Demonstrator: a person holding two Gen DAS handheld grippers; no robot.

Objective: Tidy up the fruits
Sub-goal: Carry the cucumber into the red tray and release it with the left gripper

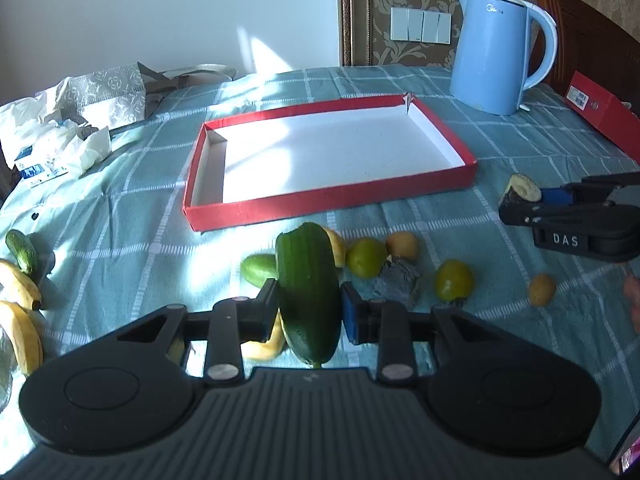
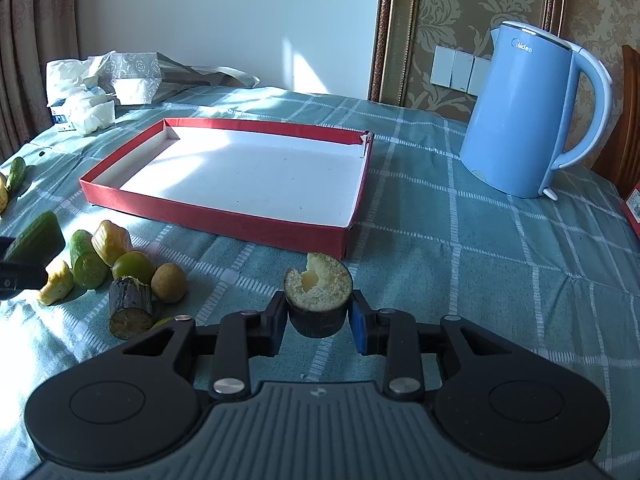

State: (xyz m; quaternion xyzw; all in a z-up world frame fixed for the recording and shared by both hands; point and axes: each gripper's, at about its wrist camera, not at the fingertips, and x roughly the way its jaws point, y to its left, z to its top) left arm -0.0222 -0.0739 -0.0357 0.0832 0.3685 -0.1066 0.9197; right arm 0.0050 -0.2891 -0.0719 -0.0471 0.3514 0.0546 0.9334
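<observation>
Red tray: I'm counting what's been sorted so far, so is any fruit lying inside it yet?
No. The red tray shows only its bare white floor, while the left gripper holds a cucumber in front of it.

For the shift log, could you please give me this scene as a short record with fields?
left gripper: shut on cucumber, lifted above the cloth
right gripper: shut on sugarcane piece, cut end up
red tray: holds nothing yet
loose fruit: green plums, small yellow fruits, bananas on the tablecloth
kettle: upright, right of tray
</observation>
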